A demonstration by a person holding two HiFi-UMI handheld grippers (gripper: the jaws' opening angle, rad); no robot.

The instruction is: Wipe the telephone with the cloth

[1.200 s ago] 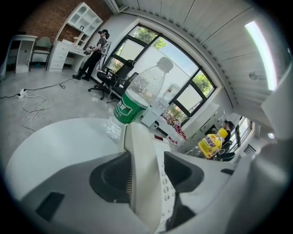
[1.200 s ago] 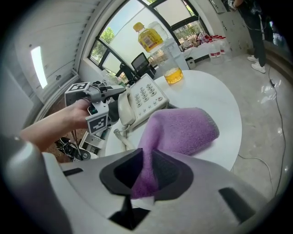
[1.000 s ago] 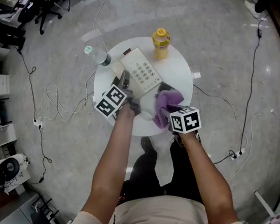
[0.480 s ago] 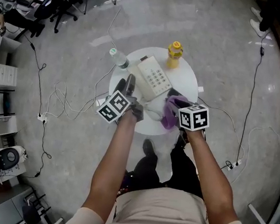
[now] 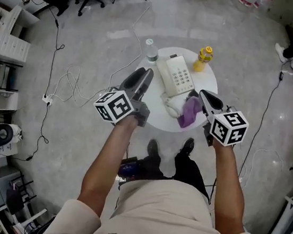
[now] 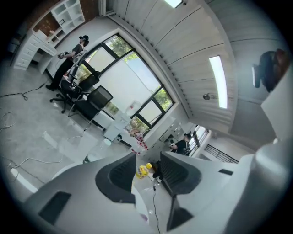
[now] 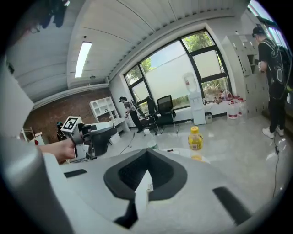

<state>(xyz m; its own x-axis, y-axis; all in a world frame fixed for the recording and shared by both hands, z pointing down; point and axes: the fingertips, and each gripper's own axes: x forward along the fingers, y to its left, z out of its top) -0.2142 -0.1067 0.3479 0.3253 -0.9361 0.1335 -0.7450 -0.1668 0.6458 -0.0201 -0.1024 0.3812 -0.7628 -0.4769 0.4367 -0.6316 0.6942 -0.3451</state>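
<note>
A grey polished floor (image 5: pixel 95 21) fills the head view, with loose cables (image 5: pixel 65 84) trailing across it at the left. At its middle stands a round white table (image 5: pixel 154 116). The person's two bare forearms reach out toward it from below.

The left gripper (image 5: pixel 144 76) hangs over the table's left edge. Its jaws have just been closing partway and stand a little apart, with a clear gap and nothing between them. The right gripper (image 5: pixel 205 96) hangs over the table's right side. Its jaws have just been closing, the pads now meet, and they hold nothing. Both gripper views look out across the room, not down at the tabletop.

The telephone (image 5: pixel 177 76), off-white with a keypad, lies on the middle of the table, tilted, between the two grippers. The cloth (image 5: pixel 190 112), purple and crumpled, lies on the table just beside the telephone's near right corner, under the right gripper's tip in the head view and in neither jaw.

A yellow bottle (image 5: pixel 203 58) stands upright at the table's far right edge. A clear bottle (image 5: pixel 151 51) stands at its far left edge.
</note>
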